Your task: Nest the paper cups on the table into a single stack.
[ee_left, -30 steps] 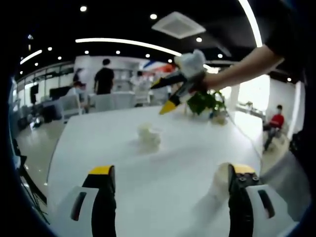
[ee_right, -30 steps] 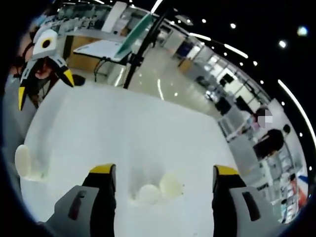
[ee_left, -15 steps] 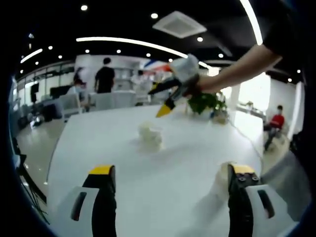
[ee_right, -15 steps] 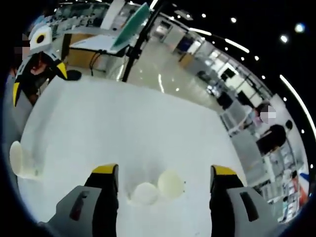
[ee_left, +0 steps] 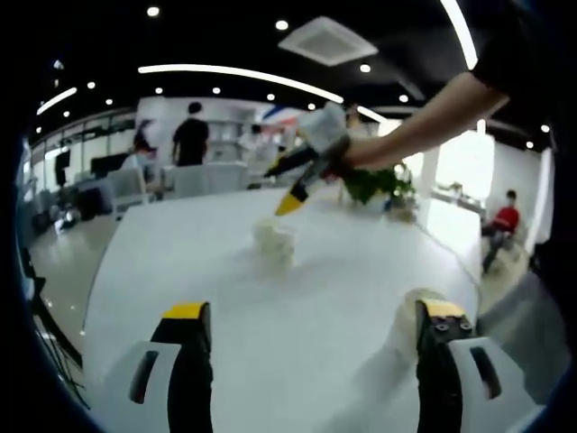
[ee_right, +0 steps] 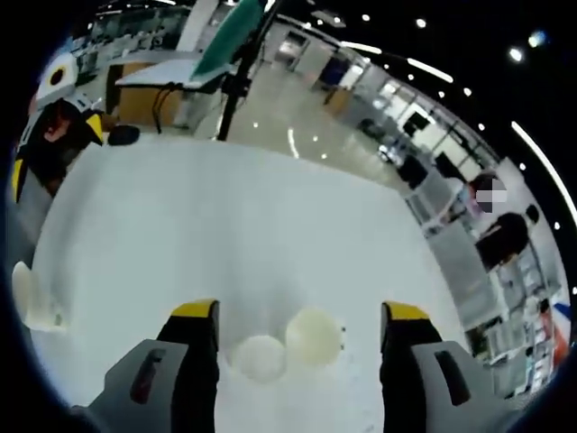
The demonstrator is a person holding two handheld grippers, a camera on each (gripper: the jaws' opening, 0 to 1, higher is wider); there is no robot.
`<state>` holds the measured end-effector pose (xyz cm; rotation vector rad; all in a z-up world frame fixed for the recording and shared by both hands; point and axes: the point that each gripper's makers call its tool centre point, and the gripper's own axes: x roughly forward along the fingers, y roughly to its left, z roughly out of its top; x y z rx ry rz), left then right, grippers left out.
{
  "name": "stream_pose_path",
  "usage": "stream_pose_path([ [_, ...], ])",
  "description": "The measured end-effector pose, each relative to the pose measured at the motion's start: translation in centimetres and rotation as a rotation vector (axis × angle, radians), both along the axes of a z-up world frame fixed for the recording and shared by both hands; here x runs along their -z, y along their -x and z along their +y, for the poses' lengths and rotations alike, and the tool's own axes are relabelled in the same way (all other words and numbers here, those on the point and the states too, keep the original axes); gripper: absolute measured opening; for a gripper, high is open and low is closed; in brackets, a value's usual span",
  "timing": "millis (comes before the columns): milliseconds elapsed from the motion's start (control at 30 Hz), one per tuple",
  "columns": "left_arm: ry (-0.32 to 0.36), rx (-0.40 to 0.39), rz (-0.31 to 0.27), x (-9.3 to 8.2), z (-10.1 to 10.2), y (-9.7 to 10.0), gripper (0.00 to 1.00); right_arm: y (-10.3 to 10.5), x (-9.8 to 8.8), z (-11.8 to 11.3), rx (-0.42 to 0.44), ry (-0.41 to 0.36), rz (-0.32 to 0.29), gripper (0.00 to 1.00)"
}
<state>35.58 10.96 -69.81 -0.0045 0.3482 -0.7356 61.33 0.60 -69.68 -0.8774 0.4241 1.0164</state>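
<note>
Lowered right gripper (ee_left: 287,188) nears upright paper cups (ee_left: 274,244).

three paper cups (ee_right: 259,356), one table (ee_right: 225,244)

White paper cups (ee_right: 286,347) on a white table (ee_right: 225,234); black tongs (ee_left: 306,379) with yellow tips

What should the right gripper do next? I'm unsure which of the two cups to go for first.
Probably lower the right gripper and close its fingers on one of the two cups standing side by side between its open fingers. In the left gripper view it hovers just above them, holding nothing. A third cup stands apart by the left gripper.
</note>
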Motion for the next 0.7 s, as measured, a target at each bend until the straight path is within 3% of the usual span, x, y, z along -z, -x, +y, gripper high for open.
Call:
stream_pose_path([
  [100,-0.022,0.007,-0.002,0.3,0.1,0.1,0.94,-0.3,0.5,0.0,0.001,0.010,0.005,0.69],
  [700,-0.005,-0.008,0.003,0.2,0.5,-0.3,0.94,-2.1,2.6,-0.4,0.037,0.049,0.058,0.59],
])
